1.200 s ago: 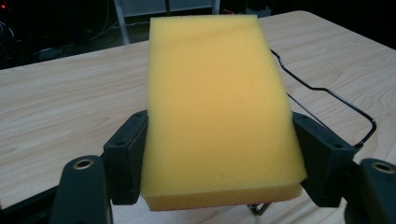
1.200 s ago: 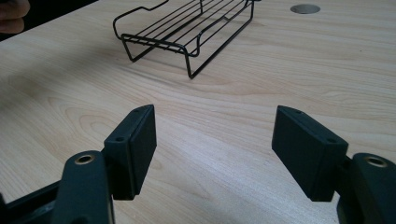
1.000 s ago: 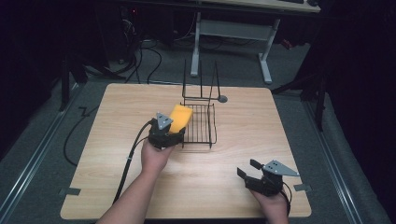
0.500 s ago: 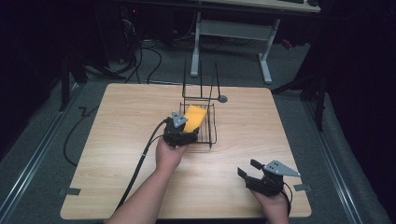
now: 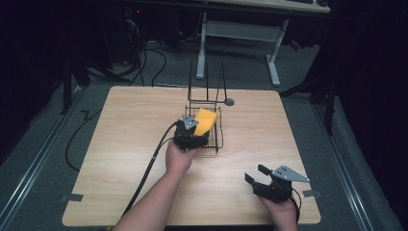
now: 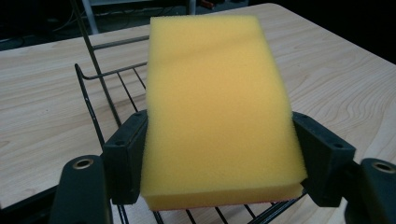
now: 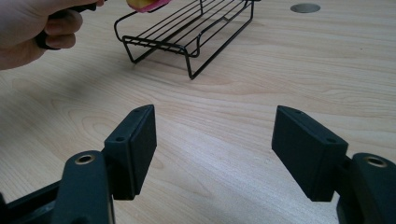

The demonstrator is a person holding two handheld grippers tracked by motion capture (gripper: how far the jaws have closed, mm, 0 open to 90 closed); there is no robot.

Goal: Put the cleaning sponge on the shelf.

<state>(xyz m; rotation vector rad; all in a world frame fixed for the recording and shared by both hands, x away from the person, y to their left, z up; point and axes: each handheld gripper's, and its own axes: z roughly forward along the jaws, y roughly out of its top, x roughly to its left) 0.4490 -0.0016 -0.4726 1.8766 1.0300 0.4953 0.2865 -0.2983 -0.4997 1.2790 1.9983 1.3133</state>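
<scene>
In the high view we note a light wooden surface (image 5: 120, 159) with a black wire rack (image 5: 206, 126) standing near its middle, tall prongs rising at the rack's far end. The left gripper (image 5: 191, 137) sits at the rack's near edge, its fingers clamped on a yellow sponge (image 5: 205, 121) that is held over the rack's bed, tilted up toward the far side. A black cable (image 5: 150, 166) trails from this gripper back along the person's forearm. A small grey disc (image 5: 229, 102) is set into the surface just beyond the rack. The right gripper (image 5: 257, 175) is held low near the surface's near right corner, well apart from the rack, its fingers spread with nothing between them. In the left gripper view we confirm the grasp: the two black fingers (image 6: 125, 156) press against the long sides of the sponge (image 6: 217, 107), whose near end shows a thin reddish layer underneath. The rack's wires (image 6: 100, 107) pass below and to the left of the sponge; we cannot tell whether the sponge touches them. In the right gripper view the fingers (image 7: 133, 147) stand wide apart above bare wood. Farther off we see the rack (image 7: 187, 35), the person's left hand (image 7: 32, 28) at the upper left, and the grey disc (image 7: 305, 8) at the top right.
</scene>
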